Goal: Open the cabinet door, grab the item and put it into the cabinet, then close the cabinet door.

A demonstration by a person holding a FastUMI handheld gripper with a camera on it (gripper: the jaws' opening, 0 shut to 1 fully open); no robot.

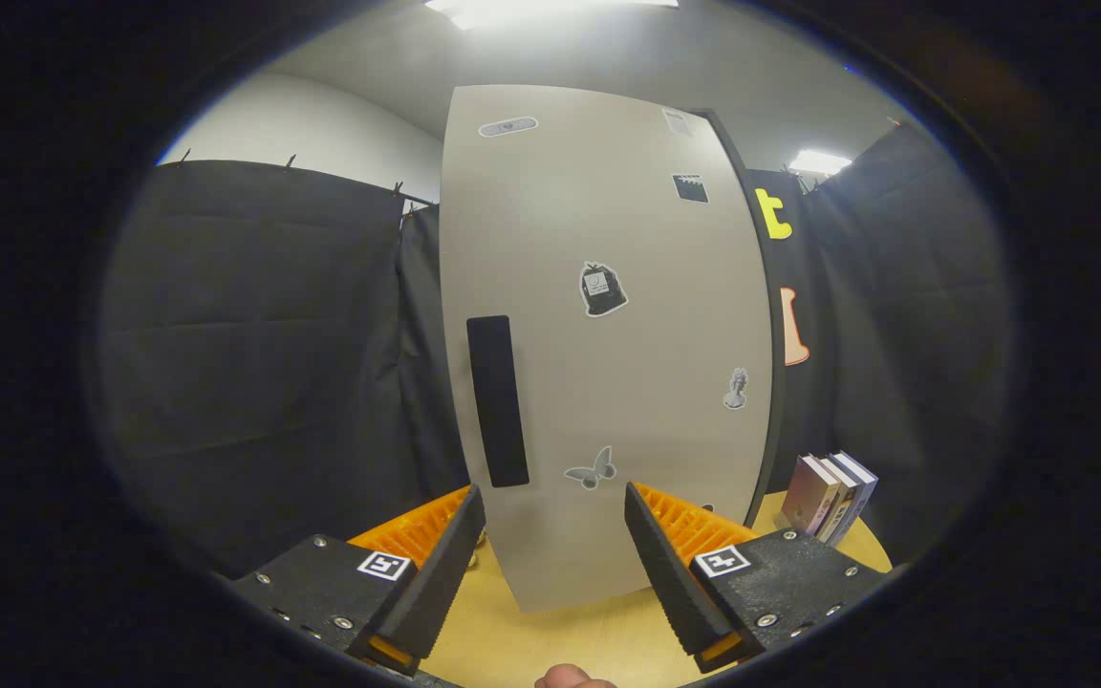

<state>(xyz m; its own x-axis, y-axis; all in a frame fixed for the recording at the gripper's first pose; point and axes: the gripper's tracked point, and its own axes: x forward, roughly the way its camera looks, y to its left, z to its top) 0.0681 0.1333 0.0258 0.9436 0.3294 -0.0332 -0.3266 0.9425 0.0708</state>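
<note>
1. My gripper (555, 535) had its two fingers (436, 559) spread wide apart, with nothing between them but bare wooden table (570, 640).
2. The cabinet (608, 325) stood upright on that table just ahead of my fingertips, and its pale grey door (550, 239) was closed, flat against the dark frame that showed along the cabinet's right edge.
3. A long black handle (498, 401) ran vertically down the door near its left edge, above and ahead of my left finger.
4. Several stickers dotted the door to the right of the handle: a butterfly (592, 469) low down, a dark bag shape (601, 290) higher up, and a small bust figure (736, 389) near the hinge side.
5. A small row of books (832, 497) stood upright on the table just to the right of the cabinet, beyond my right finger; I took these to be the item, though at that angle I could not be sure how many there were.
6. Neither finger touched the cabinet or the books.
</note>
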